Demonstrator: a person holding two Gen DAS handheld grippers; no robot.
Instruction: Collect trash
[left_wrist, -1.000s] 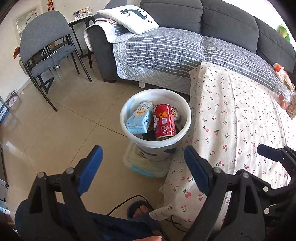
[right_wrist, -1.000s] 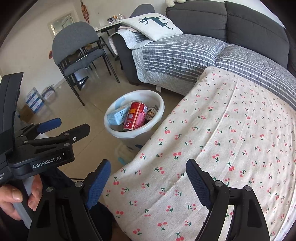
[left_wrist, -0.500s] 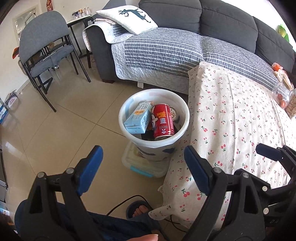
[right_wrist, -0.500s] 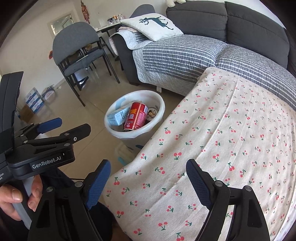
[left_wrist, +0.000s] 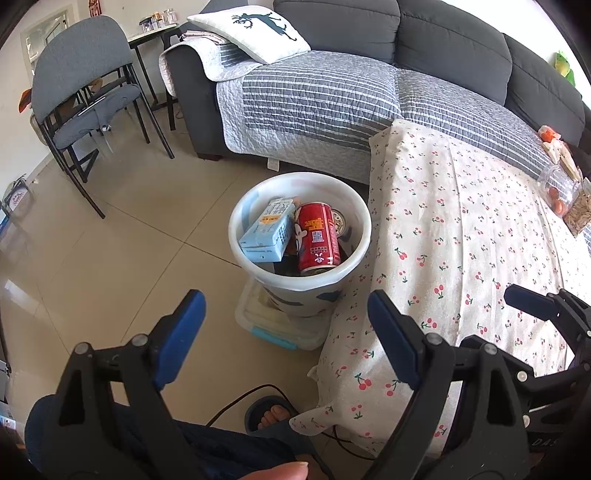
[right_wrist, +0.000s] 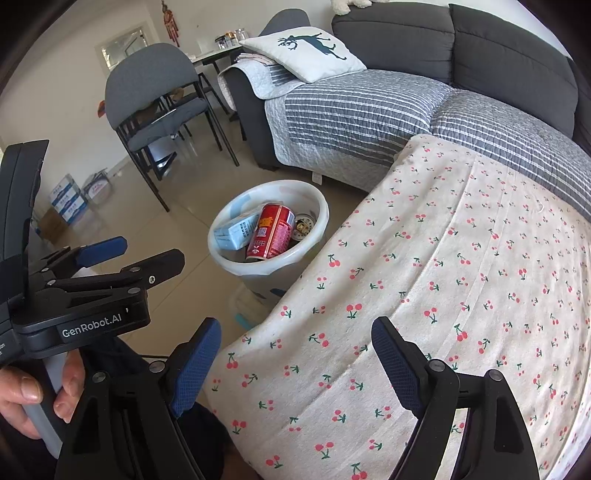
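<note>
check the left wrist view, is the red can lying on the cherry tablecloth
No, the red can sits inside the white bin on the floor, next to a blue carton, beside the cherry tablecloth.

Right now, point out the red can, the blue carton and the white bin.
red can (left_wrist: 317, 240): left wrist view, middle of its side.
blue carton (left_wrist: 266, 233): left wrist view, its top face.
white bin (left_wrist: 295, 283): left wrist view, near rim.
</note>
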